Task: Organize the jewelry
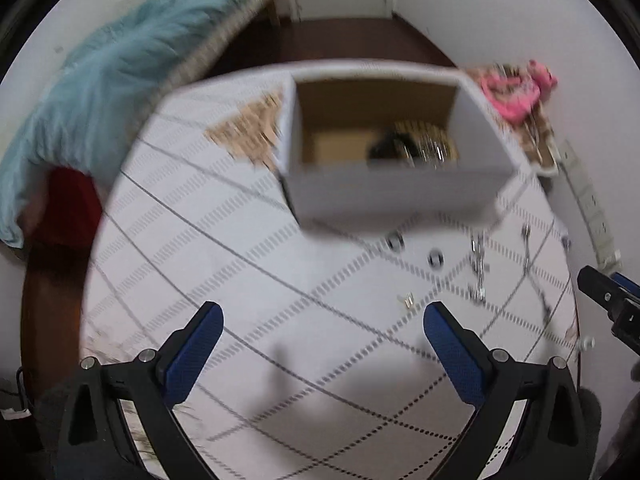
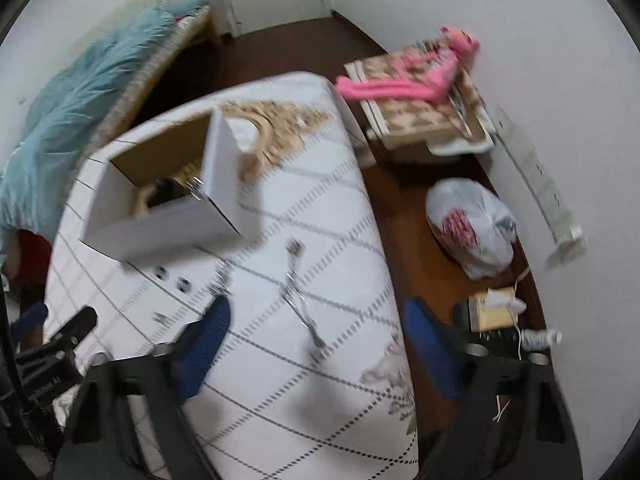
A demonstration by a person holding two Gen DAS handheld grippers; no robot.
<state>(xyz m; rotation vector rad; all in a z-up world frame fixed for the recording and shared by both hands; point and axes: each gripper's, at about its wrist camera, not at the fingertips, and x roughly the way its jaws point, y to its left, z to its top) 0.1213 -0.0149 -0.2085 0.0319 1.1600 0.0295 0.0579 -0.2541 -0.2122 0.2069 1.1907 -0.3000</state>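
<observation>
Your left gripper hangs wide open, holding nothing, over the patterned tabletop. Mid-table the white box holds dark and gold jewelry — too blurred to identify. Chains lie near the right edge beneath your right gripper, jaws spread and empty.

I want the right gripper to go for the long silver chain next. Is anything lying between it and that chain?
Nothing visible does. The right gripper hangs open right by the chain's near end; the chain lies alone on bare tablecloth. The pair of rings and the white box sit off to its left.
</observation>
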